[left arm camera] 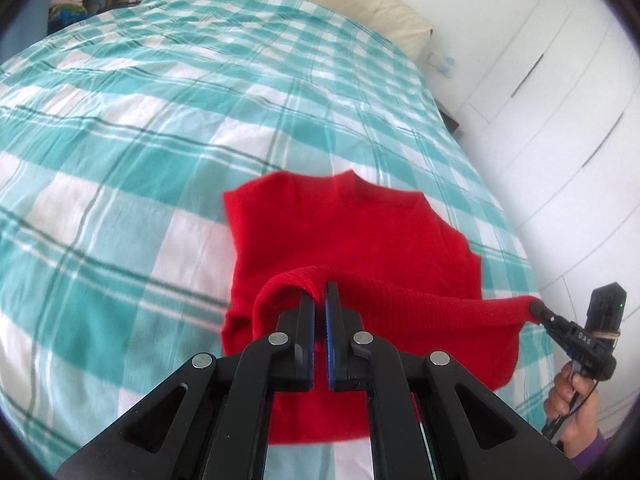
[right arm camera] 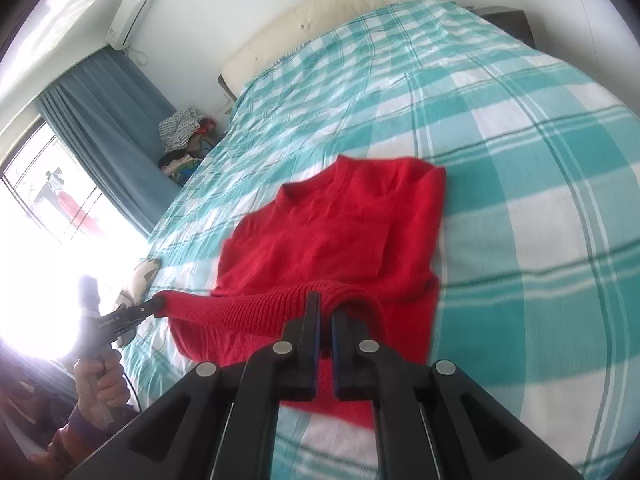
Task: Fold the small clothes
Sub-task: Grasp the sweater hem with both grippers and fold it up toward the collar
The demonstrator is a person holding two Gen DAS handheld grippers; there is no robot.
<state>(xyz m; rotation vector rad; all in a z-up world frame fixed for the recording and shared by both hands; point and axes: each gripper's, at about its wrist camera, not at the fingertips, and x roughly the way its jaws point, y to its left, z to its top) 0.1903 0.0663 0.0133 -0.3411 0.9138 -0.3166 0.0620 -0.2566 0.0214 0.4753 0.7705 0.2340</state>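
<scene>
Teal-and-white checked bedding (left arm camera: 160, 128) carried a red knitted sweater (left arm camera: 340, 220). Its ribbed hem (left arm camera: 400, 292) was clamped at opposite corners by the left hand-held gripper (left arm camera: 320, 292) and right hand-held gripper (right arm camera: 325, 304) and lifted; the fold toward the collar was judged unfinished.
</scene>
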